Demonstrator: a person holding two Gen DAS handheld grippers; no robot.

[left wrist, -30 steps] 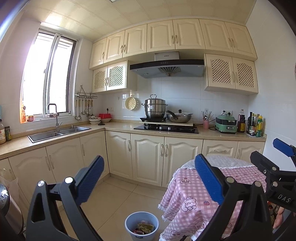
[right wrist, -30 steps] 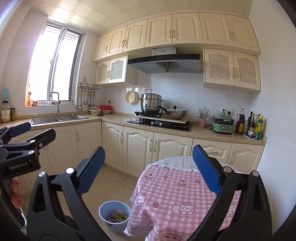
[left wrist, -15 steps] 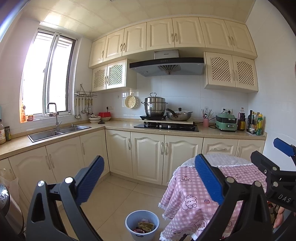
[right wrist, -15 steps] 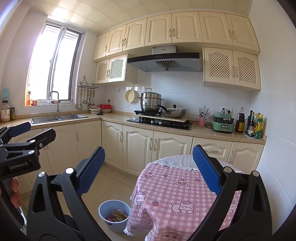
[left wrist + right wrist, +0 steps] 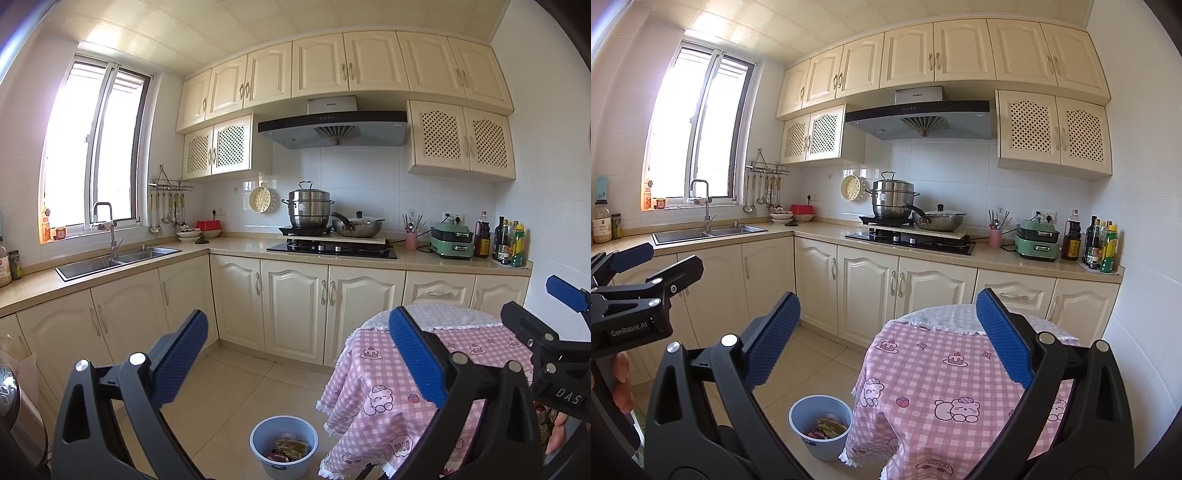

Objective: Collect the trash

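Grippers, left (image 5: 297,354) and right (image 5: 888,338), have risen slightly, jaws wide and empty, leaving the wrapper-filled round blue plastic bin (image 5: 283,448) at six o'clock, collection seemingly finished.

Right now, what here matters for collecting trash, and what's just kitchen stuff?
For the job:
blue bin on the floor, wrappers inside
left tool, open
right tool, open

Just there:
pink checked table
steamer pot
sink
green cooker
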